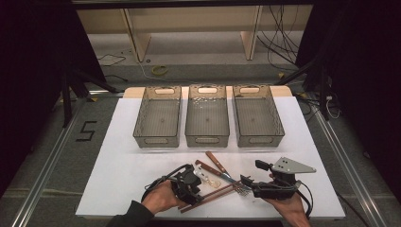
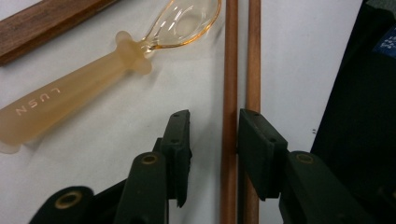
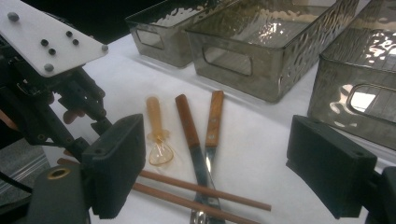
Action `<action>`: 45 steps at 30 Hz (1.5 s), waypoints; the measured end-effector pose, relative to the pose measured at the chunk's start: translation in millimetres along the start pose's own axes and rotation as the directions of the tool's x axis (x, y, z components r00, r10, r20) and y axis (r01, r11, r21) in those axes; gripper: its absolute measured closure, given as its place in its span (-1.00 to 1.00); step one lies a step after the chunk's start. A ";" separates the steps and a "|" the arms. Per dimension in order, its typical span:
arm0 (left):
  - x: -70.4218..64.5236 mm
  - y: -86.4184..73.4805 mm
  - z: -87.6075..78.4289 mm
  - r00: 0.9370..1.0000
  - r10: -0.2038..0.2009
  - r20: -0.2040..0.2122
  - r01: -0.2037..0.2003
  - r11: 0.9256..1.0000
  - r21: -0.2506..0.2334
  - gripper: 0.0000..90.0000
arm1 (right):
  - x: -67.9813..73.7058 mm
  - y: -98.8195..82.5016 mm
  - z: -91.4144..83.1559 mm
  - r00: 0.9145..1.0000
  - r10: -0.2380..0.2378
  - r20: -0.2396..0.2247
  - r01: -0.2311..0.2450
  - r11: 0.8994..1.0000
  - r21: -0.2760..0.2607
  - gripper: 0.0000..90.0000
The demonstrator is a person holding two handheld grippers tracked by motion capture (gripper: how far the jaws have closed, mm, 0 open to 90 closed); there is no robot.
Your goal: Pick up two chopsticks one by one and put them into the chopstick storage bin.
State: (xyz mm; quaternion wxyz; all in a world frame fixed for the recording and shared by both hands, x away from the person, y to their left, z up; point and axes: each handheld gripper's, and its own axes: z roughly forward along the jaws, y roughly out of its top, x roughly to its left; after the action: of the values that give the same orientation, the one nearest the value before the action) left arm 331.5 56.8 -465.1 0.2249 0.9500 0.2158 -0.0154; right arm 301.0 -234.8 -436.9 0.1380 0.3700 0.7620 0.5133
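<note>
Two wooden chopsticks (image 2: 242, 70) lie untouched at six o'clock on the table (image 1: 118, 179), between the spread jaws of the left gripper (image 2: 212, 135), while the right gripper (image 3: 215, 154) hangs wide open and all three bins (image 1: 206, 118) at twelve o'clock stay unfilled.

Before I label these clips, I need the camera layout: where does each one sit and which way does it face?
High view: above the table's near edge, facing forward and down; both hands show.
Left gripper view: on the left tongs, facing down at the chopsticks and spoon.
Right gripper view: on the right tongs, facing the bins.
All share the chopsticks.
</note>
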 end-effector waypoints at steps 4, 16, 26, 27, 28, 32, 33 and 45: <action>-2.9 1.8 2.7 1.000 0.017 -0.006 -0.017 1.000 0.007 0.47 | 0.0 -0.1 0.2 1.000 -0.001 -0.001 0.001 1.000 0.006 -0.54; -5.6 5.2 4.4 0.998 0.042 -0.056 -0.041 0.999 0.017 0.68 | 0.3 -0.2 0.5 1.000 -0.002 -0.001 0.002 1.000 0.013 -0.52; -5.1 4.5 4.4 0.997 0.046 -0.067 -0.046 0.999 0.011 0.83 | 0.6 -0.2 0.6 1.000 -0.006 0.000 0.006 1.000 0.016 -0.51; -5.1 4.5 4.4 0.997 0.046 -0.067 -0.046 0.999 0.011 0.84 | 0.6 -0.2 0.6 1.000 -0.006 0.000 0.006 1.000 0.015 -0.51; -5.0 4.0 4.1 0.997 0.047 -0.062 -0.046 0.999 0.008 0.85 | 0.6 -0.1 0.4 1.000 -0.006 0.000 0.006 1.000 0.015 -0.51; -5.2 3.2 3.5 0.997 0.060 -0.052 -0.060 0.998 -0.002 0.85 | 0.3 -0.1 0.0 1.000 -0.006 0.000 0.006 1.000 0.016 -0.50; -5.9 3.3 2.9 0.997 0.067 -0.049 -0.067 0.998 -0.007 0.85 | 0.3 -0.2 0.0 1.000 -0.006 0.000 0.006 1.000 0.016 -0.50; -6.3 4.0 -10.9 0.995 0.088 -0.048 -0.092 0.994 -0.068 0.86 | -1.5 0.1 -2.2 1.000 0.003 0.011 -0.003 1.000 -0.005 -0.50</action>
State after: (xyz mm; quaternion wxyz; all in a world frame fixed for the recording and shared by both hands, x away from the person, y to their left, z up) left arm 326.7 55.8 -452.8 0.2535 0.9505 0.1782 0.0235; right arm 300.7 -237.3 -436.1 0.1421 0.3735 0.7594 0.5134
